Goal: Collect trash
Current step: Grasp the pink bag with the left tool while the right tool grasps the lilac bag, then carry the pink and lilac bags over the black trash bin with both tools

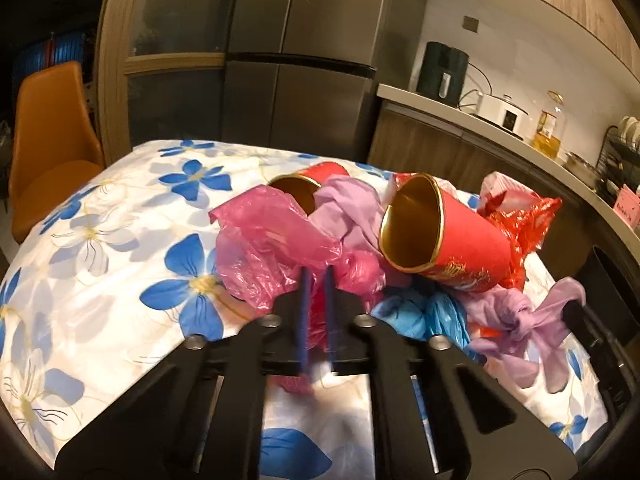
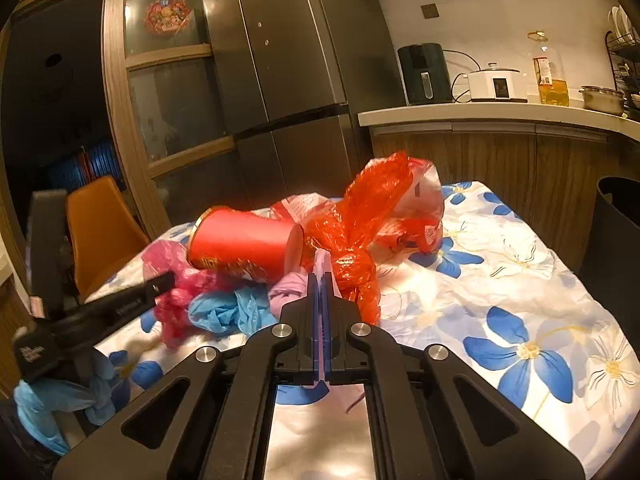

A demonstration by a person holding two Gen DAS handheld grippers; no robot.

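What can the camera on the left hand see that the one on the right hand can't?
Only the left view shows a second red cup lying farther back, and the gold insides of both cups. Only the right view shows the left tool from the side, a red picture on the glass door, and a dark bin beside the table. Both share the nearer red cup, the pink bag, the blue bag, the flowered tablecloth and the orange chair.

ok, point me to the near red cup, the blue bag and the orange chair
near red cup (image 1: 472, 248): left wrist view, red outer side wall.
blue bag (image 2: 224, 310): right wrist view, middle of the crumpled plastic.
orange chair (image 1: 52, 120): left wrist view, backrest.
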